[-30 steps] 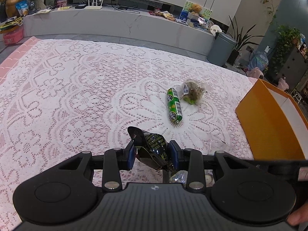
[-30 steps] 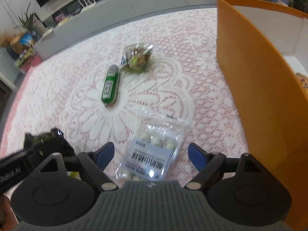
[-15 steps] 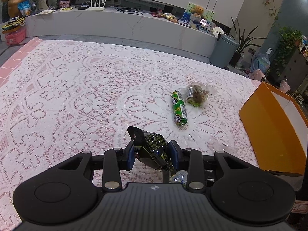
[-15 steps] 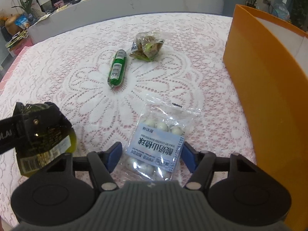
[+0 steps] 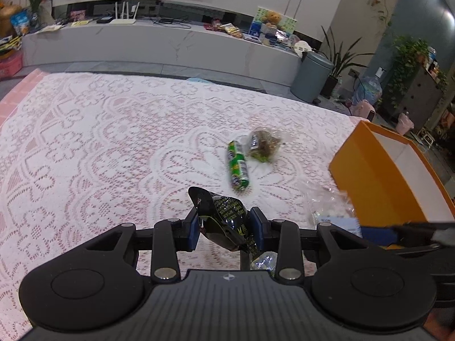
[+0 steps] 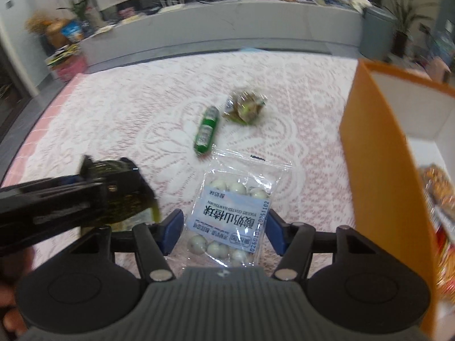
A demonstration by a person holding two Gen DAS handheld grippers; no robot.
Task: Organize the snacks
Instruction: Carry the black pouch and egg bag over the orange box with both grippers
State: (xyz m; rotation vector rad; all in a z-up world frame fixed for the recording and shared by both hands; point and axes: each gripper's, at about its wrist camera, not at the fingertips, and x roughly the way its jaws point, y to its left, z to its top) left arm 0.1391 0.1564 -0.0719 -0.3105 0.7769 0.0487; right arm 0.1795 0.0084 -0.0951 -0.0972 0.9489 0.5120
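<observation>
While both grippers sit low over the lace tablecloth (image 5: 85, 142), status is:

Left gripper (image 5: 224, 228): pinched tight on a dark foil snack packet (image 5: 224, 216); packet sticks up between the blue pads, crumpled, off the cloth.
Same packet, right view: dark packet (image 6: 122, 193) sits at the tip of the left tool, left of the right gripper.
Right gripper (image 6: 224, 234): fingers spread wide, one on each side of a clear bag of white balls (image 6: 236, 210); pads look just beside the bag edges, contact not clear.
Clear bag: flat on the cloth, label facing up, just left of the orange box (image 6: 378, 176).
Orange box: stands at the right edge of the cloth, open top, white inside; some packaged snacks (image 6: 438, 187) visible in it, blurred.
Green tube (image 5: 238, 167): lies on the cloth near the centre, beyond both grippers.
Small see-through pouch (image 5: 263, 146): brown and green contents, just beside the tube's far end, on its right.
Focus: right view is motion-blurred.
</observation>
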